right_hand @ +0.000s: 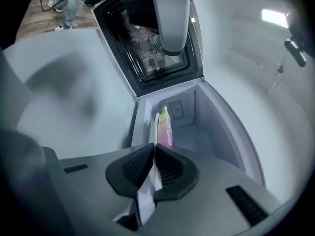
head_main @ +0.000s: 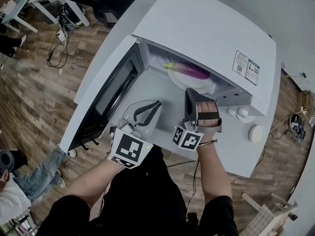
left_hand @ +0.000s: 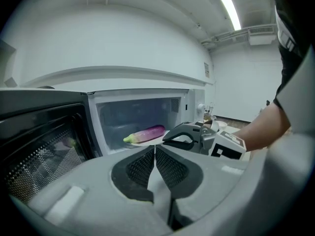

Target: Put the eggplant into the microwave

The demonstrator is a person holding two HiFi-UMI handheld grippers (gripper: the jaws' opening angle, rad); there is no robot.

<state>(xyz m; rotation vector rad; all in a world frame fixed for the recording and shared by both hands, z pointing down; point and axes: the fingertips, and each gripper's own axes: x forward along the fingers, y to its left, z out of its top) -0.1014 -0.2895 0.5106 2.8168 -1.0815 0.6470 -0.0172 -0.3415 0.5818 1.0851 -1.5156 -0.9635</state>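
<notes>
Microwave [head_main: 206, 31] on desk [head_main: 231, 149], door [head_main: 110, 90] open. Eggplant [head_main: 191, 71] lies on white plate [head_main: 207, 85] inside cavity, green end twd door. R hand-held gripper [right_hand: 153, 154] clenched on plate rim. L hand-held gripper [left_hand: 155, 154] clenched, empty, just outside opening.

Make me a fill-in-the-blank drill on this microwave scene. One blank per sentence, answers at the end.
1. On the white plate inside the microwave lies a purple ____.
2. The microwave's door stands ____.
3. The left gripper is ____, not open, with nothing between its jaws.
4. The plate's rim is pinched by the person's ____ gripper.

Missing words: eggplant; open; shut; right (the right gripper).
</notes>
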